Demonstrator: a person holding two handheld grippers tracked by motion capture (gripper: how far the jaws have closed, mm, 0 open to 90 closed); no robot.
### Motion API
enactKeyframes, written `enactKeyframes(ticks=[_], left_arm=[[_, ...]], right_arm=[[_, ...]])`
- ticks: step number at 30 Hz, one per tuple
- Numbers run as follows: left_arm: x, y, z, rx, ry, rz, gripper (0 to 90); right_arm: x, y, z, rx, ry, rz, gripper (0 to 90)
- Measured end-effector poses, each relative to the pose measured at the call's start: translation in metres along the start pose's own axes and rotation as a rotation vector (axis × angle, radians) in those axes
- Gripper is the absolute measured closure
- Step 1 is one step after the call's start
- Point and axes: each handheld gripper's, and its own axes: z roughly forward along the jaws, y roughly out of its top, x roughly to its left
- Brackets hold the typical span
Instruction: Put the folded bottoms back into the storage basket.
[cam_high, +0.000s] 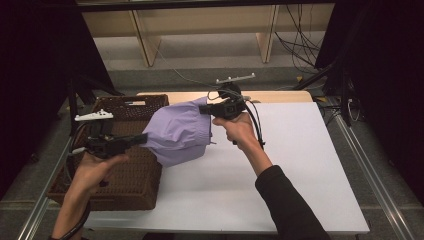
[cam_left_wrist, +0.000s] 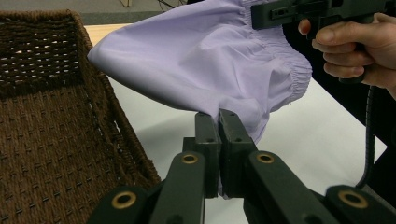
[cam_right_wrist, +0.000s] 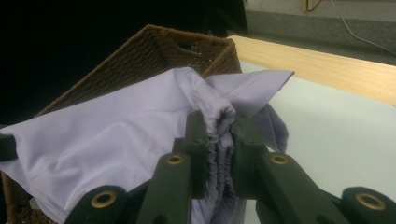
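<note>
A lavender garment (cam_high: 180, 132) with a gathered elastic edge hangs in the air, stretched between the two tools above the left part of the white table (cam_high: 300, 170). It sits over the table's surface just beside the right rim of the brown wicker basket (cam_high: 125, 185), and its left end reaches over that rim.

The left tool (cam_high: 142, 140), held by the person's left hand (cam_high: 95, 167) above the basket, is closed tight on a fold at the cloth's lower left end. In the left gripper view, the left tool (cam_left_wrist: 218, 116) has its two black jaws pressed together with a thin strip of the garment (cam_left_wrist: 201, 60) pinched between them, and the basket's woven wall (cam_left_wrist: 42, 116) lies to the left.

The right tool (cam_high: 206, 109), gripped by the right hand (cam_high: 237, 127) near the table's far edge, is clamped on the bunched elastic hem at the garment's upper right end. In the right gripper view, the right tool (cam_right_wrist: 219, 126) has the ruched hem packed between its jaws, the garment (cam_right_wrist: 107, 135) spreads away to the left, and the basket (cam_right_wrist: 154, 51) stands behind it. A pale wooden strip (cam_right_wrist: 327, 70) runs along the table's far edge. The basket rests at the table's left edge, overhanging it toward the near left corner.
</note>
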Motion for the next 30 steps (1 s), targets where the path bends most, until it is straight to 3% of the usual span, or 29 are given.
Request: enactKeyframes(ticks=[9,20,30], left_arm=[[0.008,0.002,-0.014,-0.027,0.010,-0.011,87.5],[0.024,0.003,-0.034,-0.053,0.020,-0.036,87.5],[0.039,0.001,-0.051,-0.077,0.038,-0.067,87.5]], right_arm=[[0.020,0.020,0.008,0.000,-0.004,-0.042,79.8],[0.030,0.028,0.019,0.009,0.011,-0.049,79.8],[0.050,0.042,0.030,0.012,0.020,-0.075,79.8]])
